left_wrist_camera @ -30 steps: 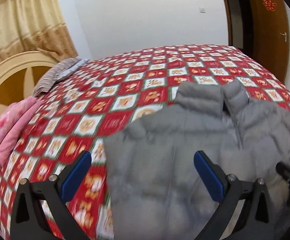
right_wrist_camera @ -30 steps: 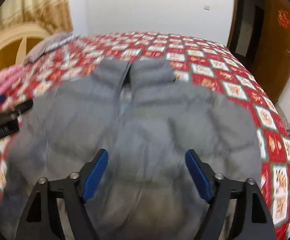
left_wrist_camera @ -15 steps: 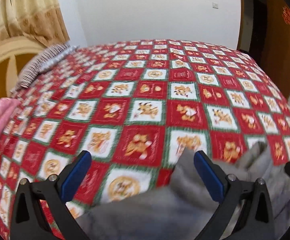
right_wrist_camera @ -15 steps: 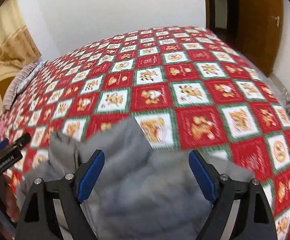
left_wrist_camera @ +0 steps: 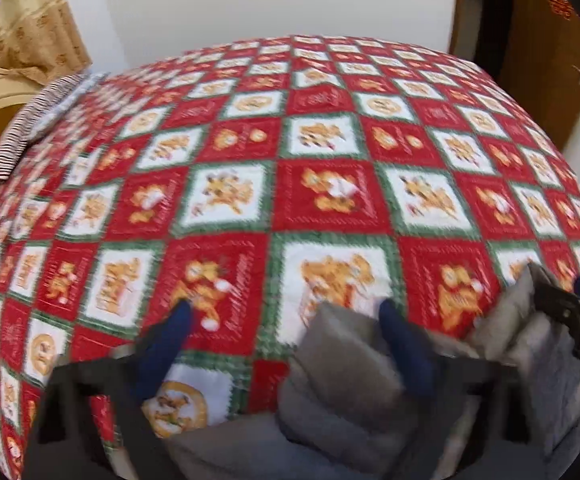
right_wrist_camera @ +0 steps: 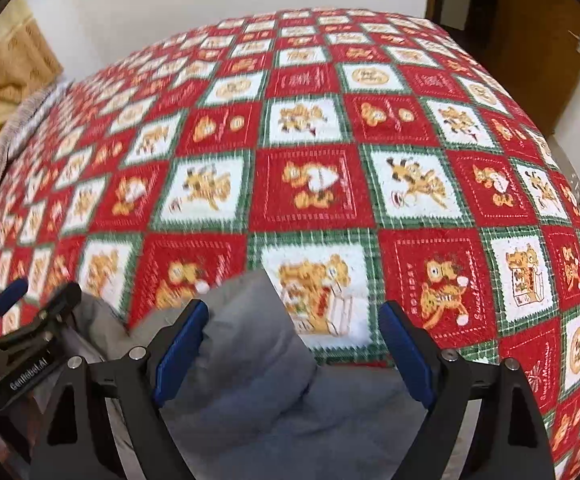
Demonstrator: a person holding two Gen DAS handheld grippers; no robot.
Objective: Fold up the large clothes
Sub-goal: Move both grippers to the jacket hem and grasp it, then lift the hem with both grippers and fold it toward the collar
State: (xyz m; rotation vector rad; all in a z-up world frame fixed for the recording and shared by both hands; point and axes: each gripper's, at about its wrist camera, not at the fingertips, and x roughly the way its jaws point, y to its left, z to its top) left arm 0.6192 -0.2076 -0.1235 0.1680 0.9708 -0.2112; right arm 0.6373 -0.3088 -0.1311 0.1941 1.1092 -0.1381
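right wrist view: grey puffer jacket [right_wrist_camera: 245, 364] bunched at quilt [right_wrist_camera: 310, 184] near edge, orientation unclear, both grippers' fingers [right_wrist_camera: 179, 348] wide apart, empty

The right gripper [right_wrist_camera: 294, 350] has its blue-padded fingers spread wide over a bunched grey jacket [right_wrist_camera: 245, 364] at the near edge of the bed. A red, white and green patterned bedspread [right_wrist_camera: 314, 176] stretches away to the far wall. The left gripper [right_wrist_camera: 17, 320] sits at the near left, beside the jacket.
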